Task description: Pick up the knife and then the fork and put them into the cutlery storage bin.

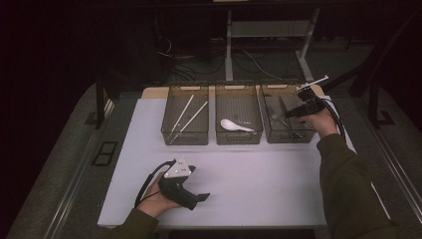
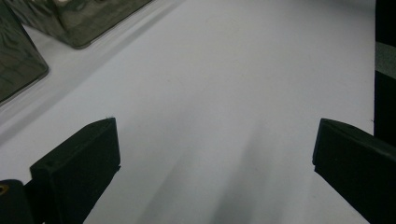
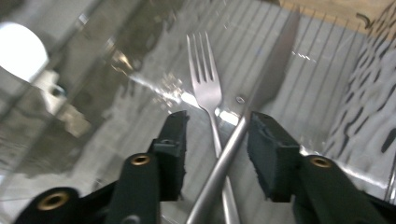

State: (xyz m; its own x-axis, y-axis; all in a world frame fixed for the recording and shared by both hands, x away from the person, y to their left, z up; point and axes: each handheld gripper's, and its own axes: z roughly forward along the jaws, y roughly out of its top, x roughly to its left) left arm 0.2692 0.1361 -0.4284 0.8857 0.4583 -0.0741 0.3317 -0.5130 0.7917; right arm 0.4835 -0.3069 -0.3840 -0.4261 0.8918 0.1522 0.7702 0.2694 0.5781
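A steel fork (image 3: 203, 79) and a table knife (image 3: 275, 70) lie crossed on the floor of the right-hand smoked-plastic bin (image 1: 271, 135). My right gripper (image 3: 217, 121) reaches down into that bin (image 3: 355, 93), jaws apart. Both handles run between the jaws, and the pads do not press on them. In the high view the right gripper (image 1: 294, 112) hangs over the bin's right half. My left gripper (image 1: 201, 197) rests on the white mat near the front, open, and its jaws (image 2: 215, 140) have bare mat between them.
Three bins stand in a row at the back of the white mat (image 1: 249, 174). The left bin (image 1: 185, 142) holds two white chopsticks (image 1: 186, 115). The middle bin (image 1: 239, 142) holds a white spoon (image 1: 234, 125). Two bin corners (image 2: 70, 32) show ahead of the left gripper.
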